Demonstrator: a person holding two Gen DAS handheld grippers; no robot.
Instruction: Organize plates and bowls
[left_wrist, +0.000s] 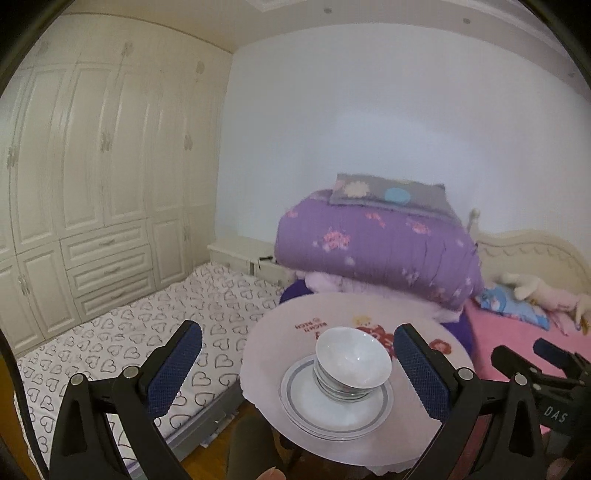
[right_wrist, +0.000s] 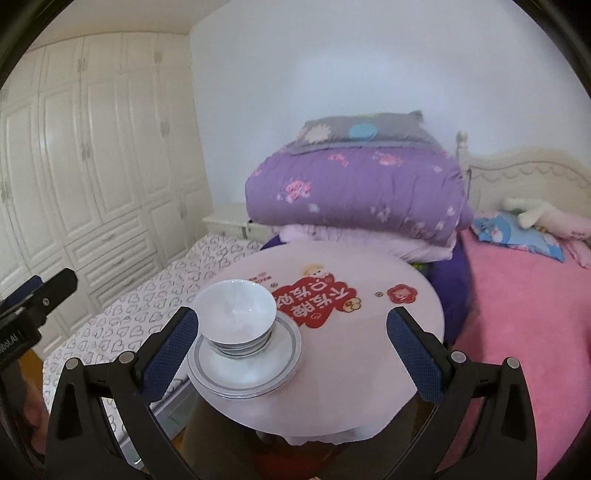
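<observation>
Bowls (right_wrist: 236, 317) sit nested on the stacked plates (right_wrist: 245, 363), stack on the near-left part of the round table (right_wrist: 406, 295); looks like the organizing is essentially done, or at the point of a final check. Left gripper (left_wrist: 297, 363) and right gripper (right_wrist: 290, 350) both hang above the table, jaws spread wide, gripping nothing, clear of the crockery; next move, if any, calls for a level approach to the top bowl's rim, since it sits slightly tilted and could slide.

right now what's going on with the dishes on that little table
Nothing is being held. Both the left gripper and right gripper hang open above the round table. The bowls are nested in one stack that sits on the stacked plates, near the table's edge.
</observation>
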